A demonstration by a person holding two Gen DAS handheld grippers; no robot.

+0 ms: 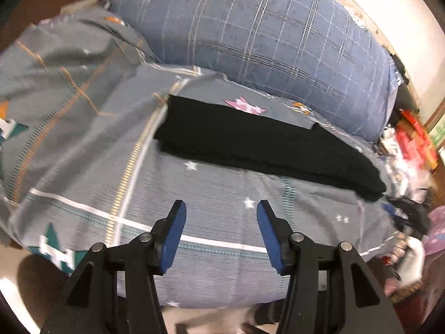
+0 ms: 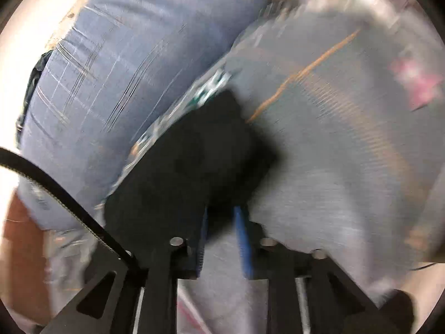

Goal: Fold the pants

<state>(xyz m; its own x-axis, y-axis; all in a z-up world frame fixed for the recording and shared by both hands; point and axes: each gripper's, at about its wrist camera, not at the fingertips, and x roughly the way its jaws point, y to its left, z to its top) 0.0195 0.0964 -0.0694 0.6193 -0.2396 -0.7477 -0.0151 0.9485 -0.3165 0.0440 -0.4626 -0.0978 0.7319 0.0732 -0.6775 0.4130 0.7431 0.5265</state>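
Left gripper [image 1: 221,208]: jaws released, empty, above the grey bedsheet [image 1: 208,194]. Right gripper [image 2: 221,214]: jaws clenched on the black pants [image 1: 258,142], which lie folded on the bed beside the blue quilt [image 1: 264,33].

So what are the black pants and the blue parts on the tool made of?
The black pants look like soft, matte knit or fleece cloth: they soak up light, show no shine, and lie in thick folded layers. The blue pads on the left tool look like rubbery or foam-like plastic, smooth with a dull sheen. Their black arms look like hard plastic or metal; I can't tell which.
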